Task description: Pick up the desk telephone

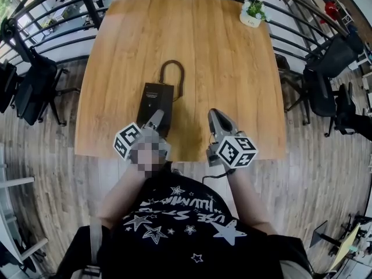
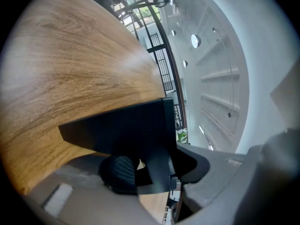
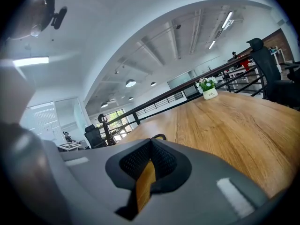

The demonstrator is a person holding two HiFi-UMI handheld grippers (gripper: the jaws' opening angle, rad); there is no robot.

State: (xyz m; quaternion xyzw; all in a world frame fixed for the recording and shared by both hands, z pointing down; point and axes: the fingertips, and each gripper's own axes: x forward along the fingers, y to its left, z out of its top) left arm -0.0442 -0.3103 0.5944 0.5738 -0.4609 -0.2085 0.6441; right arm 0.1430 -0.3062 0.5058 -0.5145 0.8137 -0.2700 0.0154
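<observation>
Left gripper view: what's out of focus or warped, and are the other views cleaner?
Left gripper view: telephone dark, featureless up close, table bowed by the lens. Right gripper view: right tongs blurred, potted plant crisp. Head view: sharp centre, floor planks curved at edges.

Broad bare wooden tabletop [image 1: 232, 68] lies open right of the flat black desk telephone [image 1: 156, 100]. Its looped black cord [image 1: 172, 74] blocks behind. A small white potted plant [image 1: 253, 13] seemingly crowds the far corner.

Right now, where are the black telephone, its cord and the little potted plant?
telephone [image 1: 156, 97]: head view, middle of its black body.
cord [image 1: 172, 61]: head view, top of its loop.
potted plant [image 1: 250, 21]: head view, its white pot.
</observation>
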